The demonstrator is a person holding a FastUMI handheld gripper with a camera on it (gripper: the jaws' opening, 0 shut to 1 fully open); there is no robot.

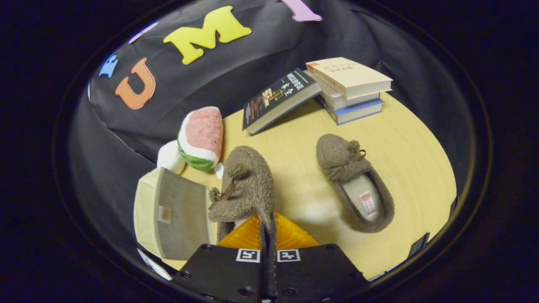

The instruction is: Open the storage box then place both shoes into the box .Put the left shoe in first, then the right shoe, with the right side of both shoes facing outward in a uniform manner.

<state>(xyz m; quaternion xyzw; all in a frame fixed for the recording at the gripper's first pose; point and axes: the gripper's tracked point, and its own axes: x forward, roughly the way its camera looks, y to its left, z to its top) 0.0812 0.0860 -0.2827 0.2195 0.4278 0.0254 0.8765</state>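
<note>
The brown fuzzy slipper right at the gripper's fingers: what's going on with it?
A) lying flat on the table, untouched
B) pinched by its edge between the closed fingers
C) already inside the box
B: the fingers are closed together on the heel edge of the held slipper, which hangs tilted above the table.

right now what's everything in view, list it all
fuzzy brown slipper with bow: 1, brown, pinched at its heel edge in the tool, tilted, toe pointing away
second fuzzy brown slipper: 1, brown with cream lining, flat on the table beyond the fingers
pale storage box: 1, cream and grey, beside the held slipper
watermelon-slice plush toy: 1, pink, white, green, beyond the box
books: 4, three stacked, one dark leaning on them, far side
wooden table: 1, light yellow
tool: 1, fingers shut on the held slipper
</note>
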